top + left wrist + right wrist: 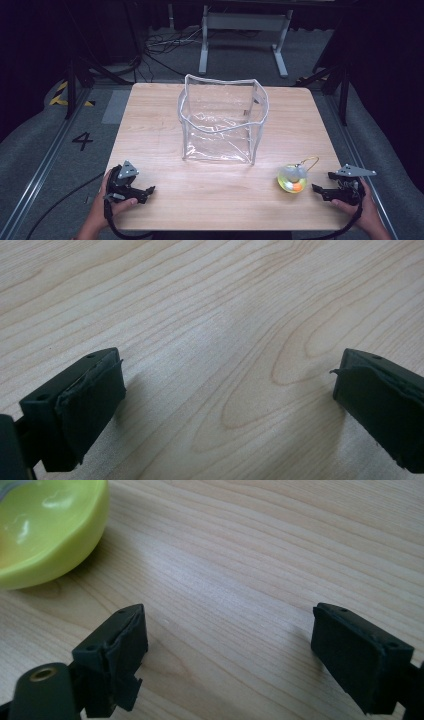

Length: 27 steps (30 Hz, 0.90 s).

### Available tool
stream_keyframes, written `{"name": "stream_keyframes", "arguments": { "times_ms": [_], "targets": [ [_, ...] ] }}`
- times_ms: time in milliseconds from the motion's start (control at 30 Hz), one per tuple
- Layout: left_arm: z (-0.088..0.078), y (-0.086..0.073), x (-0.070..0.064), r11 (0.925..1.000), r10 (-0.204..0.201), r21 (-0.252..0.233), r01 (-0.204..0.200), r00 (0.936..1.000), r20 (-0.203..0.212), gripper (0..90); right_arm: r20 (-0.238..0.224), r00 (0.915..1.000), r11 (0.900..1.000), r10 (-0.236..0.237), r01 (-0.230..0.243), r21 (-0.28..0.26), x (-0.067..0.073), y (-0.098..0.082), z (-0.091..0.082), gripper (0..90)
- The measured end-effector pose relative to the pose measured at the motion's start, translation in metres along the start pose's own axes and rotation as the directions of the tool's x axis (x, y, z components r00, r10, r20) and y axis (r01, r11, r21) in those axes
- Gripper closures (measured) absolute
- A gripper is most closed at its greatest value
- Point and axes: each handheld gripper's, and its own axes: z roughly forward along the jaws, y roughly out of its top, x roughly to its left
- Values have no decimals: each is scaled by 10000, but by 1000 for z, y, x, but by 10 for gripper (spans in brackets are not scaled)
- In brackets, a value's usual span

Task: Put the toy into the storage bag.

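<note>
A clear plastic bag (222, 120) with grey edging stands upright and open-topped in the middle of the wooden table (150, 150). To its right front lies a clear round capsule (293, 178) with a yellow-green lower half, something orange inside and a thin yellow loop. The capsule's yellow-green shell (45, 530) fills the upper left of the right gripper view. My right gripper (316, 190) rests near the front right edge, just right of the capsule, open with bare wood between its jaws (230, 645). My left gripper (149, 192) lies at the front left, open over bare wood (225, 400).
The table's front edge runs close under both hands. Beyond the far edge stand a white desk frame (245, 35), loose cables (165, 45) and black stands on a grey floor. A wide stretch of wood lies between the two grippers.
</note>
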Motion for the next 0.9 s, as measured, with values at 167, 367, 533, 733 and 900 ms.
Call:
{"name": "stream_keyframes", "arguments": {
  "times_ms": [167,367,533,733,900],
  "targets": [
    [0,0,0,10000,-21,6,21,10000,-19,5,-186,9996,9995,-234,238,204,1,6,-6,214],
    [0,0,0,10000,-8,-19,8,10000,-49,5,-577,9954,9963,-767,788,352,7,17,-18,216],
    [0,0,0,10000,-34,-15,34,10000,-21,5,-1212,9817,9828,-1469,1587,948,16,35,-33,261],
    [0,0,0,10000,-24,5,24,10000,-17,4,-1360,9705,9677,-1992,2167,1289,26,51,-41,250],
    [0,0,0,10000,-37,-11,37,10000,-22,5,-1444,9619,9585,-2323,2516,1340,33,61,-45,250]
  ]
}}
